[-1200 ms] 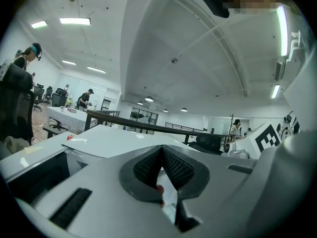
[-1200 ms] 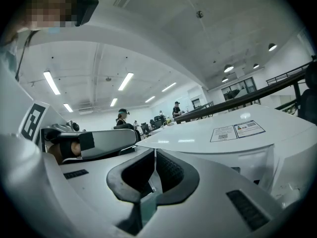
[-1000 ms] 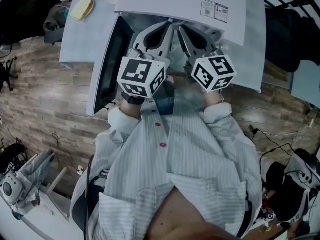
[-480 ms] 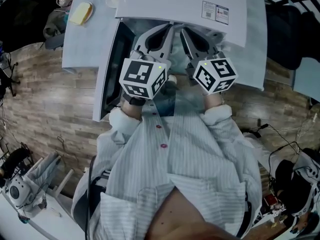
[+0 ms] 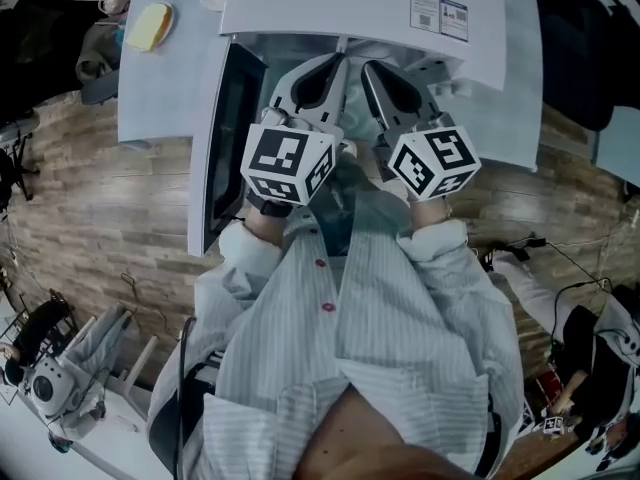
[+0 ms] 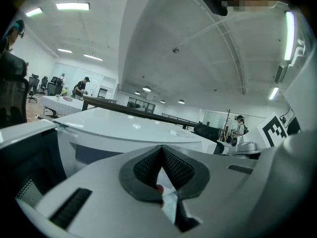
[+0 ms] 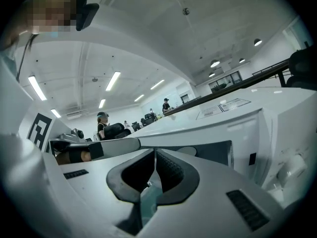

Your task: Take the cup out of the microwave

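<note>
The person stands at the white desk [image 5: 160, 98] with both tools pointing at the microwave [image 5: 360, 8], whose door [image 5: 225, 138] hangs open on the left. The left tool [image 6: 161, 148] has its jaws pressed together on nothing. The right tool [image 7: 155, 153] looks the same, tips meeting and empty. A pale rounded shape inside the dark opening, likely the cup [image 7: 190, 151], sits just beyond the right tool, apart from it.

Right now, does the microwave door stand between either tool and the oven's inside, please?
No: the door stands open at the left; the left tool and right tool, both shut, face the open cavity. No cup shows.
</note>
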